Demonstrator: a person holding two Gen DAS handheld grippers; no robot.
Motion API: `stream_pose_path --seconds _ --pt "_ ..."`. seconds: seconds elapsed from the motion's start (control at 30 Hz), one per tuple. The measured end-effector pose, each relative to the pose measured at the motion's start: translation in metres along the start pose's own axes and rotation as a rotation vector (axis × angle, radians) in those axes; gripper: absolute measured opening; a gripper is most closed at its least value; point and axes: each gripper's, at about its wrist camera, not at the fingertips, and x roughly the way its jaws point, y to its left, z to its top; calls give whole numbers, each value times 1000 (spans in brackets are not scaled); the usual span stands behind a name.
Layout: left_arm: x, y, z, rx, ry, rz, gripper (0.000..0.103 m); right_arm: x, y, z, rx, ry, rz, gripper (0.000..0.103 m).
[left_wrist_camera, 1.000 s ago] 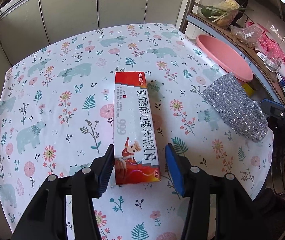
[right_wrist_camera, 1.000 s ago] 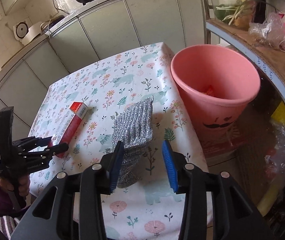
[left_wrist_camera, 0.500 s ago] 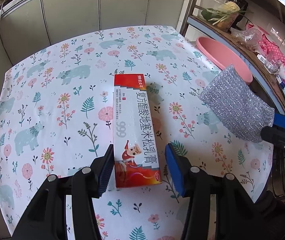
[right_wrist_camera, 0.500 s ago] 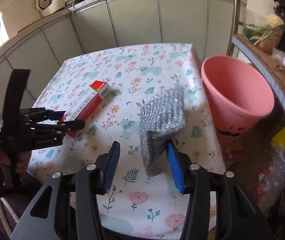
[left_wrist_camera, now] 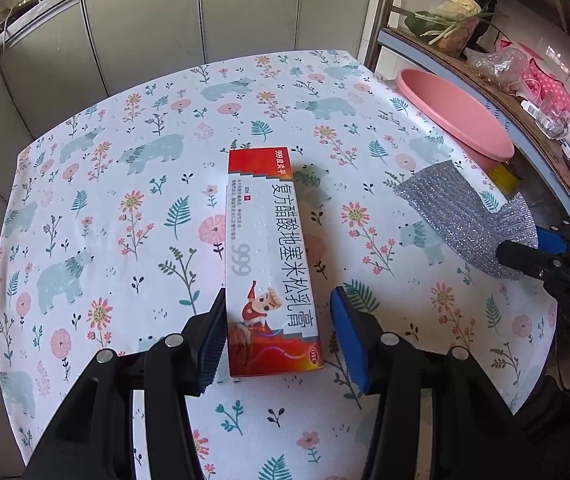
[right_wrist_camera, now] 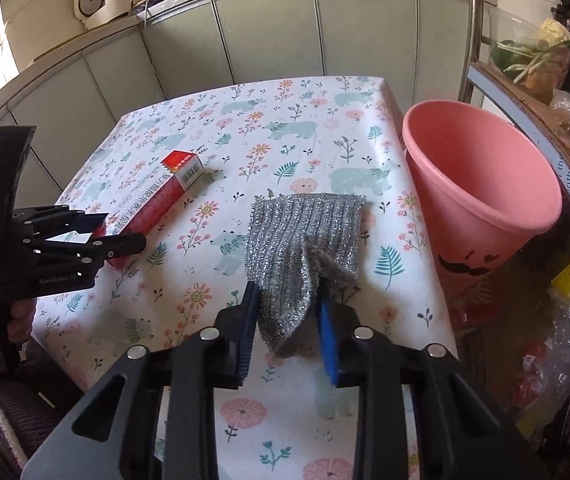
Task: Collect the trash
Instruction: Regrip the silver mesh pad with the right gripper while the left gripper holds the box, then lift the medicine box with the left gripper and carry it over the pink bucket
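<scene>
Silvery mesh scouring cloth (right_wrist_camera: pixel 305 236) sits pinched in the right gripper (right_wrist_camera: pixel 289 328), whose jaws have just been closing; the red-and-white cardboard box (left_wrist_camera: pixel 271 264) lies mid-frame between the left gripper's (left_wrist_camera: pixel 279 340) wide jaws, ungrasped. Nothing new has reached the pink plastic bin (right_wrist_camera: pixel 481 184) at right.

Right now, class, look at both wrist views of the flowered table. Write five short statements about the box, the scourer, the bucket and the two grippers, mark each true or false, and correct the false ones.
1. The right gripper pinches the silver mesh scouring cloth. True; its jaws have just been closing on it.
2. The red-and-white cardboard medicine box stands upright. False: it lies flat on the flowered tablecloth.
3. The left gripper is clamped on the box. False: the box lies between open jaws, with a gap at the blue pad.
4. The pink plastic bucket stands beside the table. True.
5. The cloth is already in the bucket. False: it is over the table.
</scene>
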Motion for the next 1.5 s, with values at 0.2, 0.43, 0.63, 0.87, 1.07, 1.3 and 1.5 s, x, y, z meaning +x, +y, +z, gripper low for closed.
stream_pose_path --seconds 0.2,0.43,0.63,0.87,1.07,1.3,1.5 --pt "-1 3 0 -3 1 12 40 -6 -7 0 14 -37 46 20" --pt "-18 4 6 -41 -51 4 39 -23 -20 4 55 -106 108 20" --pt "-45 -13 30 -15 -155 -20 40 -43 -28 13 76 -178 138 20" --pt "-62 -42 64 14 -255 -76 40 -75 -49 27 106 -290 108 20" --pt "-61 -73 89 54 -300 -126 40 -94 -77 43 137 -372 23 20" --pt "-49 -110 128 99 -348 -187 40 -98 -111 65 171 -457 -52 10" --pt "-25 -138 152 123 -343 -240 40 -87 -142 77 207 -439 -84 3"
